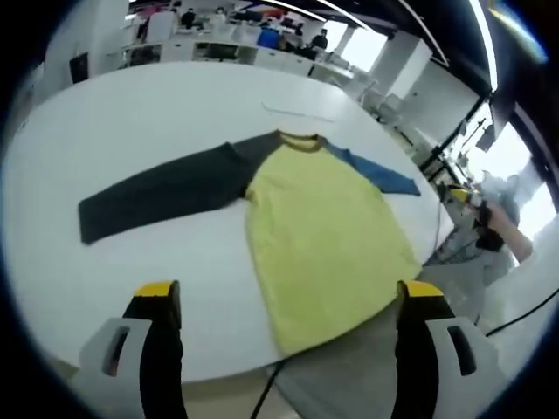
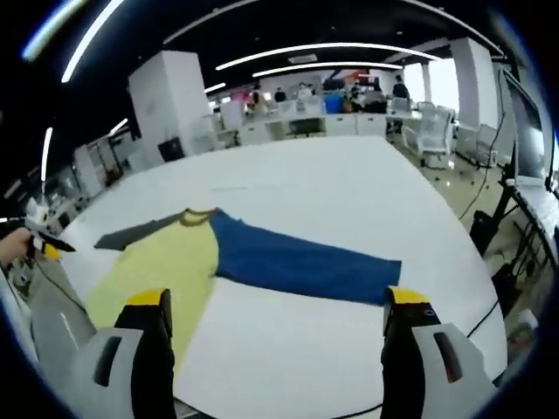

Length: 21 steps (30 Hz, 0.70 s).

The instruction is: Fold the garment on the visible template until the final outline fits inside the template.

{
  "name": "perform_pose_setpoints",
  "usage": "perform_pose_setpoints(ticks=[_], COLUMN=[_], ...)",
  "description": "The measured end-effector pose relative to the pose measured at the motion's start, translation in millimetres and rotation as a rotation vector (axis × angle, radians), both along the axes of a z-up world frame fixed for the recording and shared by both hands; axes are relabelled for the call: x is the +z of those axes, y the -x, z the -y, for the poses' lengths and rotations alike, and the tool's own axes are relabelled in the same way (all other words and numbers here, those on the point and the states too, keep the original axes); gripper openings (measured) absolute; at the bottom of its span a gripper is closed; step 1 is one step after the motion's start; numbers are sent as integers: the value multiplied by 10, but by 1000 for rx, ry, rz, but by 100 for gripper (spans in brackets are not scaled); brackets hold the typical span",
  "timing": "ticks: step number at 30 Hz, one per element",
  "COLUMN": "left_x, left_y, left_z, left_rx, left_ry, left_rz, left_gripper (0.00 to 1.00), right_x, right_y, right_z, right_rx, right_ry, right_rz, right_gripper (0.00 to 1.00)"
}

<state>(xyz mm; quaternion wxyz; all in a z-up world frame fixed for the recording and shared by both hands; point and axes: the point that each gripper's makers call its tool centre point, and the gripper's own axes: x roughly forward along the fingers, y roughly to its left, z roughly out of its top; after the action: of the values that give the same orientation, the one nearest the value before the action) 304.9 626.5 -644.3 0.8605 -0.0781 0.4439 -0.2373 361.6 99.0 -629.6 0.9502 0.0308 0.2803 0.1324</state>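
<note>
A shirt (image 1: 323, 236) lies flat and spread out on the white tabletop (image 1: 157, 105), in the middle of the left gripper view. Its body is yellow, with a dark collar at the top. One long dark grey sleeve (image 1: 157, 196) stretches toward the left of the frame, and a blue sleeve (image 1: 384, 173) reaches to the upper right. The hem comes close to the tabletop's near edge.

In the right gripper view the blue sleeve lies across the centre, the yellow body at the left.

The left tongs (image 1: 288, 301) are spread wide and hold nothing. The right tongs (image 2: 278, 307) are likewise spread and empty, above the tabletop's near edge.
</note>
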Motion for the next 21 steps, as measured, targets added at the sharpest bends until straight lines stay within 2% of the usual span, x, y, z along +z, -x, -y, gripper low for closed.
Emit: perform_pose_setpoints(ticks=[3,6,21], left_x=[-34,-43,-151], left_y=[-17,-35,-109], left_z=[-8,-9,-3], left_rx=[2,5,21], left_ry=[-7,-8,-14], left_rz=[-12,-16,-50], left_gripper=[99,99,98], right_x=[-42,-84,-440], right_y=[-79,-153,-409], right_z=[83,149,480], right_rx=[-19,-30,-86], right_ry=[-12,-16,2], right_rz=[-14,-17,-99], right_gripper=[89,91,76])
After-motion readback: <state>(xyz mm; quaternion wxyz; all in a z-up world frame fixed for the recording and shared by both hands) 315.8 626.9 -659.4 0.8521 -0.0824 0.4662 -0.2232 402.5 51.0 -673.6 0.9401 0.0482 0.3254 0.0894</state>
